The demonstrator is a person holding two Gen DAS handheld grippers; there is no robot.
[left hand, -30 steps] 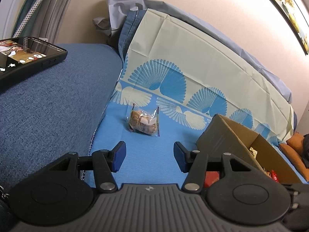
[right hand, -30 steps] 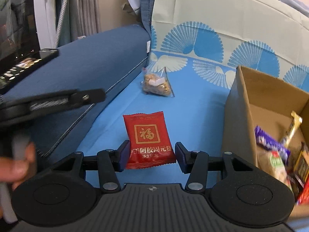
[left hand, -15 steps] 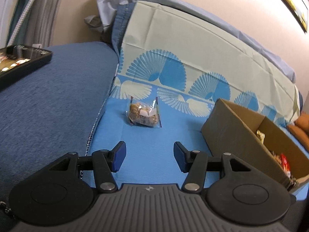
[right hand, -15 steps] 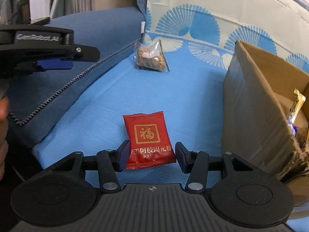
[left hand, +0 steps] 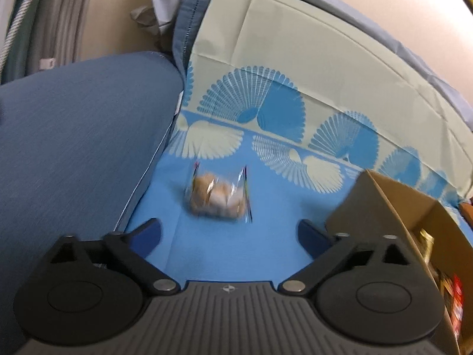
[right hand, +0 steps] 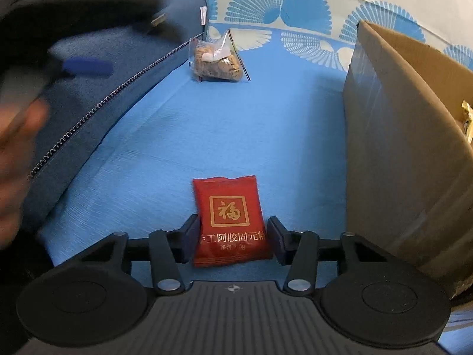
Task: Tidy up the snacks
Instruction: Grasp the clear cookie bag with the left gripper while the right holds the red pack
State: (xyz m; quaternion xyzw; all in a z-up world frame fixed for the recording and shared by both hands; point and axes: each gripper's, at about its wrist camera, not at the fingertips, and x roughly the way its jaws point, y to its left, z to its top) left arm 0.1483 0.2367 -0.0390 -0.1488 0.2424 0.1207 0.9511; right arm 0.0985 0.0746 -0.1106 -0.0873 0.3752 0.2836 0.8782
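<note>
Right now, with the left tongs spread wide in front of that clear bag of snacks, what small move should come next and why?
Probably ease the left tongs forward until the clear snack bag sits between them, then close. Their jaws have just been opening and hold nothing, and the bag lies just ahead on the blue cloth, apart from the cardboard box. The right tongs already hold the red packet.

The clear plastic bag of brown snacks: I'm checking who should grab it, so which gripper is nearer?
Left. The left gripper is open just short of the clear plastic bag of brown snacks; the right gripper, holding the red foil packet, sits far back.
</note>
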